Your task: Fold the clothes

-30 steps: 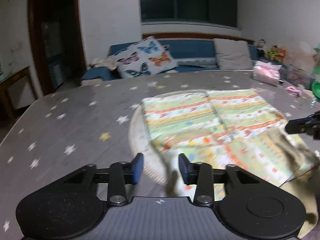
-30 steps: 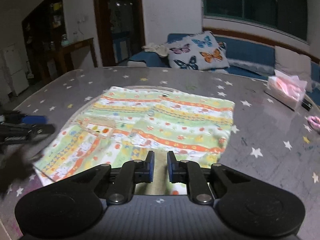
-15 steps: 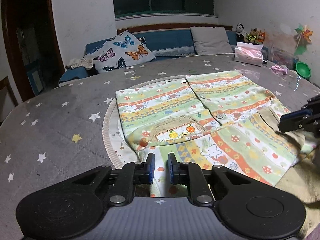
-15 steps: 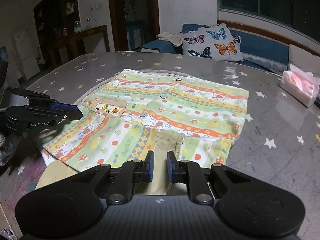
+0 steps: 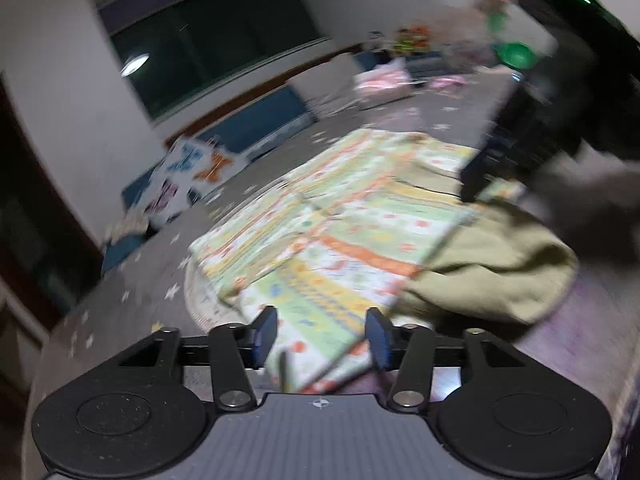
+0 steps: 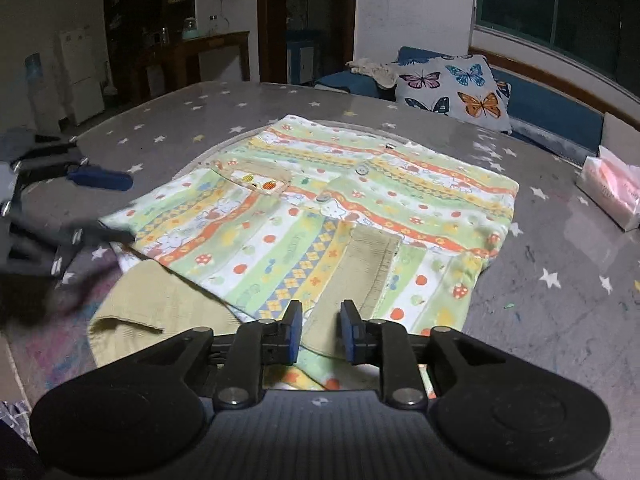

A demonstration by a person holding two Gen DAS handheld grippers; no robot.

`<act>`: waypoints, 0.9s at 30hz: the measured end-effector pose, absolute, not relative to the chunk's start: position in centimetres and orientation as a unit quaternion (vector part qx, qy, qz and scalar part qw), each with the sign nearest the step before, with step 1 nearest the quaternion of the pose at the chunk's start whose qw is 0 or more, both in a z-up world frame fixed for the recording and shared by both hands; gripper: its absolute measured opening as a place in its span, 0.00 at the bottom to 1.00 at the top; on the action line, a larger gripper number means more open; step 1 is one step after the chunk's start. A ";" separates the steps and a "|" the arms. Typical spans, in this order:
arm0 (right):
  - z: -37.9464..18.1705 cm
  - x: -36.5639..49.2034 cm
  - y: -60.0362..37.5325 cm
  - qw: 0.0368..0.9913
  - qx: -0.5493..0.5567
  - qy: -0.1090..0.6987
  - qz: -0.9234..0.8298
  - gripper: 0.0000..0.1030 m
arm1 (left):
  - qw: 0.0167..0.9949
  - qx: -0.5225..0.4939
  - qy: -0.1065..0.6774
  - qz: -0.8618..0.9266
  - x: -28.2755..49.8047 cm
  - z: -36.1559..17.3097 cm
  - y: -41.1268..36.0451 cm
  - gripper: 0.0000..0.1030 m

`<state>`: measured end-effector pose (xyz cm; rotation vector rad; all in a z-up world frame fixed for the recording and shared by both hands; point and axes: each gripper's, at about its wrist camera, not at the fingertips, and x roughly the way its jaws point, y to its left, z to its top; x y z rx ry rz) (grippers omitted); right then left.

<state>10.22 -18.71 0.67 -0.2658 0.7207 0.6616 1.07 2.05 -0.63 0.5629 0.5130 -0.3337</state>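
A child's patterned shirt [image 6: 328, 208] in green, orange and yellow stripes lies folded on the grey star-print table [image 6: 560, 280]. Its khaki lining [image 6: 160, 308] shows at the near left, and a khaki cuff [image 6: 368, 256] lies on top near me. My right gripper [image 6: 319, 333] is open just above the near hem, jaws a little apart, holding nothing. My left gripper [image 5: 321, 332] is open wide over the shirt's corner [image 5: 320, 320]; this view is blurred and tilted. The left gripper also shows at the left edge of the right wrist view [image 6: 96, 178].
A pink tissue pack [image 6: 612, 188] lies at the table's right. A butterfly cushion [image 6: 452, 88] rests on the blue sofa [image 6: 552, 112] behind the table. A wooden sideboard [image 6: 192, 60] and a doorway stand at the back left.
Both grippers have opened from shut. The left gripper has swung and tilted, blurring its view. The folded sleeve now lies flat on the shirt.
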 end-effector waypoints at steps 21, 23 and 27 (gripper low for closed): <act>2.6 5.9 -21.3 0.867 -0.184 0.325 0.331 0.41 | 0.918 0.240 0.204 -0.242 1.8 -0.8 -2.6 0.10; 2.6 5.4 -21.1 0.864 -0.195 0.315 0.343 0.48 | 0.926 0.203 0.215 -0.236 3.2 0.3 -2.0 0.08; 2.1 4.9 -19.6 0.861 -0.227 0.283 0.357 0.56 | 0.933 0.158 0.230 -0.227 5.8 1.7 -1.3 0.07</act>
